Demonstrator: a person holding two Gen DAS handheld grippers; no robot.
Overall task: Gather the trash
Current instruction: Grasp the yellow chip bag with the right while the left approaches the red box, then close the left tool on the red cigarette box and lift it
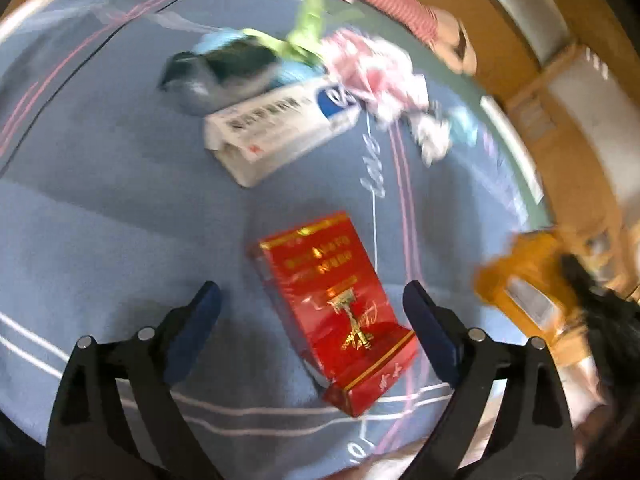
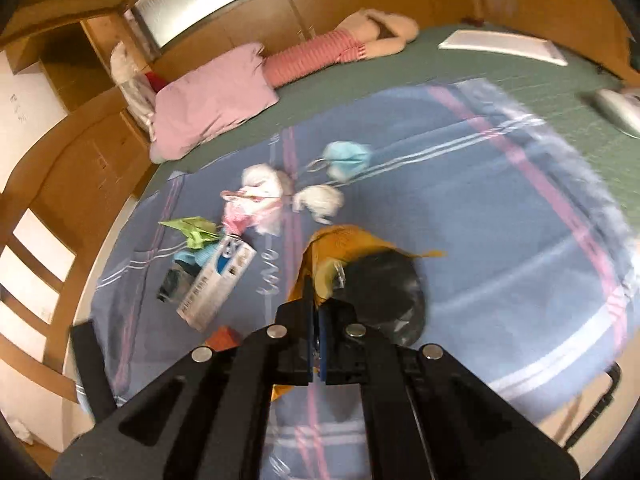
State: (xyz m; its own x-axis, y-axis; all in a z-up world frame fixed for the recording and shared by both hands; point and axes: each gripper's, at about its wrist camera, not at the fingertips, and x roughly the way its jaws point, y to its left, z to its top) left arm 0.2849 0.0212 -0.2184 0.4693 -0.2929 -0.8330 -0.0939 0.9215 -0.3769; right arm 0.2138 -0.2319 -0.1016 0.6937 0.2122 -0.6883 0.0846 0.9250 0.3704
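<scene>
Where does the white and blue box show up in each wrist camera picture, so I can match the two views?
Left wrist view: the white and blue box lies upper centre, beyond the red pack, which sits between the open left gripper's fingers.
Right wrist view: the same box lies left of centre, left of the shut right gripper that holds the yellow bag.
Shared landmark: the green folded paper just beyond the box.

Both my grippers on screen, matte black frames with dark blue pads.

My left gripper (image 1: 312,304) shows two black linkage arms studded with round silver pins; my right gripper (image 2: 318,344) has the same black frame, silver pins and slotted cut-outs.
</scene>
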